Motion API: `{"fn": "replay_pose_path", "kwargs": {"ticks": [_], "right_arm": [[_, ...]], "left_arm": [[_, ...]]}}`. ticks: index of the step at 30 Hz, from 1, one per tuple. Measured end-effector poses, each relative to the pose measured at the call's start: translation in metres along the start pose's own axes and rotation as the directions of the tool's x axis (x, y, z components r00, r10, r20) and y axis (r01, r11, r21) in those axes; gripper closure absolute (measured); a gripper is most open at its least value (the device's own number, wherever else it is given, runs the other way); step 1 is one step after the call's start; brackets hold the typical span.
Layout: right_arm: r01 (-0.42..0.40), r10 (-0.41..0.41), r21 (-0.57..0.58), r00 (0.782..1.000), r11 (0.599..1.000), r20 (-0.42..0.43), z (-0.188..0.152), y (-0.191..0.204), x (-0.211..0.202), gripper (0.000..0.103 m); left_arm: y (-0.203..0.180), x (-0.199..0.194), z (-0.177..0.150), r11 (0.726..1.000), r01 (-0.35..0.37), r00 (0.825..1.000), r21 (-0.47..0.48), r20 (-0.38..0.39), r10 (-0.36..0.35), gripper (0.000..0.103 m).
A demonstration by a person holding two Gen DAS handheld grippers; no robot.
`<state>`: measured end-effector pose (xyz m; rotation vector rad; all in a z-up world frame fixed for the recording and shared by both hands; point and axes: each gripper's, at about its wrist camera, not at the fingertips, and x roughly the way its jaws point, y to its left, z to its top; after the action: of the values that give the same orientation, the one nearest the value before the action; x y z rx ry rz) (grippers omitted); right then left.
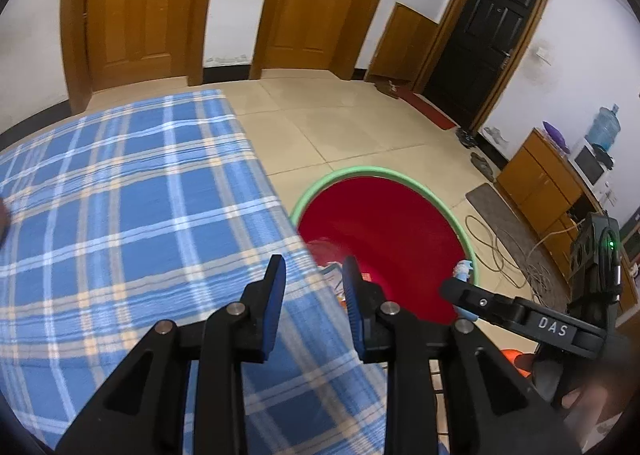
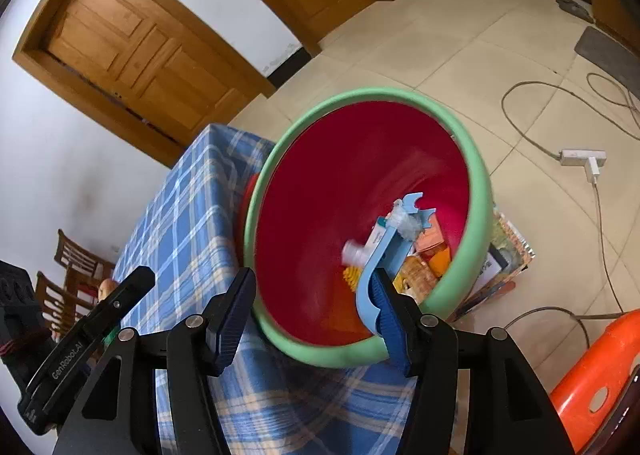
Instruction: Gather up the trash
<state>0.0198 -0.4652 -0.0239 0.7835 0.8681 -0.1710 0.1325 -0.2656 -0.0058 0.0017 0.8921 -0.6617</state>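
The trash, a light-blue plastic piece point(image 2: 394, 243) with a bit of clear wrap at its forked end, hangs over the open mouth of the red bin point(image 2: 360, 175), which stands on the floor hard against the corner of the plaid-covered worktop point(image 2: 188, 211). We judge the step in hand to be the drop, so we keep the right tongs point(image 2: 316, 319) above the green rim and let the piece fall clear onto the packets already at the bottom. It leans against the right-hand pad alone, with a wide gap to the other, so the right tongs are released and grasp nothing. If it clings, we tip the tongs a little further inward. The left tongs point(image 1: 314, 303) hover over the worktop's edge beside the bin, parted only a little, with nothing between them.
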Motion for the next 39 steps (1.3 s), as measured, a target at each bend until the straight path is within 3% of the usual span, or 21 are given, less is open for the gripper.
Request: {"fn": "replay_pose_path", "kwargs": {"ticks": [2, 7, 10, 15, 27, 34, 39], "right_arm": [[-0.023, 0.023, 0.002, 1.0, 1.0, -0.005, -0.003, 0.003, 0.001, 0.029], [-0.012, 0.012, -0.027, 1.0, 1.0, -0.02, -0.009, 0.014, 0.004, 0.02], [0.001, -0.002, -0.036, 0.999, 0.999, -0.032, -0.012, 0.017, 0.009, 0.008], [-0.003, 0.001, -0.036, 0.999, 0.999, -0.035, -0.018, 0.019, 0.007, 0.004], [-0.098, 0.098, 0.002, 0.995, 0.995, 0.035, -0.019, 0.019, -0.019, 0.001], [-0.092, 0.099, -0.096, 0.992, 0.991, 0.072, -0.026, 0.047, -0.037, 0.001], [-0.075, 0.098, -0.189, 0.989, 0.979, 0.113, -0.041, 0.077, -0.054, 0.001]], "left_arm": [[0.006, -0.005, -0.001, 1.0, -0.012, 1.0, -0.008, 0.005, 0.012, 0.073], [0.019, -0.021, -0.006, 0.999, -0.038, 0.999, -0.033, 0.022, 0.039, 0.071], [0.026, -0.03, -0.009, 0.998, -0.049, 0.998, -0.049, 0.031, 0.051, 0.071], [0.035, -0.043, -0.013, 0.996, -0.058, 0.997, -0.061, 0.048, 0.061, 0.071], [0.047, -0.069, -0.024, 0.993, -0.073, 0.994, -0.088, 0.077, 0.08, 0.071], [0.054, -0.088, -0.028, 0.989, -0.106, 0.99, -0.098, 0.081, 0.115, 0.071], [0.061, -0.113, -0.036, 0.982, -0.147, 0.98, -0.119, 0.115, 0.161, 0.053]]}}
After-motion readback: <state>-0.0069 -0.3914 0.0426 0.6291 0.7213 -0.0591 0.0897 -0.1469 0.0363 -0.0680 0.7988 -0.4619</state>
